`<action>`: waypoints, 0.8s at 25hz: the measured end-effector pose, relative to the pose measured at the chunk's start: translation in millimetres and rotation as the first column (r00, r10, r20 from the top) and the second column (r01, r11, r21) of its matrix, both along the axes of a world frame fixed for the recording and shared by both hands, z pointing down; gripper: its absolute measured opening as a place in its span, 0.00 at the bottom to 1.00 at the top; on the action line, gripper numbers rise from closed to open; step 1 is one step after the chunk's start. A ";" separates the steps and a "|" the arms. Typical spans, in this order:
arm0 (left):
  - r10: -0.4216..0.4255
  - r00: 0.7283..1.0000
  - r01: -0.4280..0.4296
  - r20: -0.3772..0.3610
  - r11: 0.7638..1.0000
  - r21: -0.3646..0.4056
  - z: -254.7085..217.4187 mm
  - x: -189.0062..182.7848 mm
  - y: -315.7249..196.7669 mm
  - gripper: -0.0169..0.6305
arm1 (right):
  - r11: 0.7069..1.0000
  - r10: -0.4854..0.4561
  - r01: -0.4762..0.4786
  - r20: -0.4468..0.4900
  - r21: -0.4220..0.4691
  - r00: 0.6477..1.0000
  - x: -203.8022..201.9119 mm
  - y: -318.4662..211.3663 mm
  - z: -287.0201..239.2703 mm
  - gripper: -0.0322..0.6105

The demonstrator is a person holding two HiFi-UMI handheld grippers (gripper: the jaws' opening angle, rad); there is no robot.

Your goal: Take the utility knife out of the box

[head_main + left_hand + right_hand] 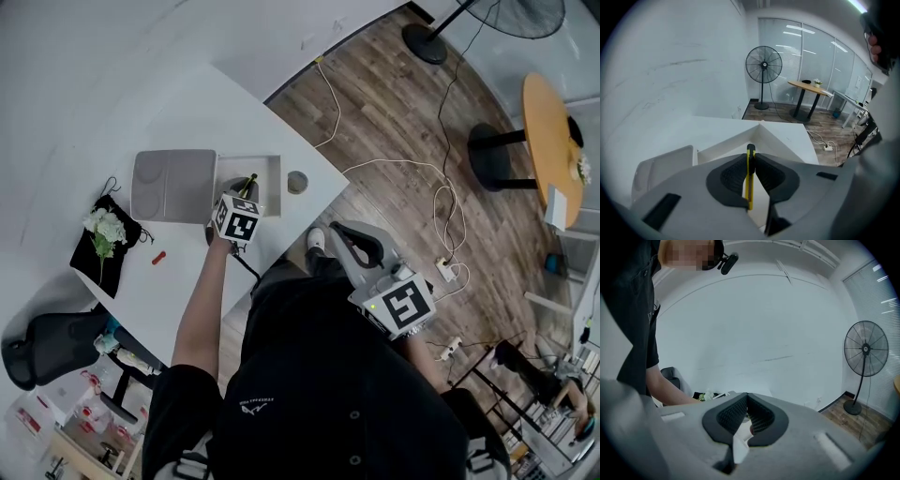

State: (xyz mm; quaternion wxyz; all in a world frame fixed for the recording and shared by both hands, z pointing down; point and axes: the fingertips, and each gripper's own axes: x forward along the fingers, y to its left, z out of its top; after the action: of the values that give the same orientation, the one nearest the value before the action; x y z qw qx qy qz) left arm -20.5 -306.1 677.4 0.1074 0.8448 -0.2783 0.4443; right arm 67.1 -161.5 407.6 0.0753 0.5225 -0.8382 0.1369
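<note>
Table point(234, 122) edge beside box point(265, 173) (knife point(750, 174) gripped).

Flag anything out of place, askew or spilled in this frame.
Nothing looks spilled or damaged. The utility knife is clamped in the left gripper over the open box. Only loose ends: a small red item lying alone on the table, and cables trailing across the wooden floor.
</note>
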 end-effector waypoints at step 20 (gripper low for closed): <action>-0.220 0.944 0.267 -0.245 0.946 0.182 -115.5 0.4 8.4 0.11 | 0.988 -0.146 0.145 -0.022 -0.047 0.989 15.5 13.2 6.0 0.06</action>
State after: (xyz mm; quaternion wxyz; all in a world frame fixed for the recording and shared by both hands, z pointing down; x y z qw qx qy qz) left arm -20.1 -297.8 561.9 0.1012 0.8544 -0.4133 0.2982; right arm 82.7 -148.3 413.6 0.1077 0.4599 -0.8697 0.1433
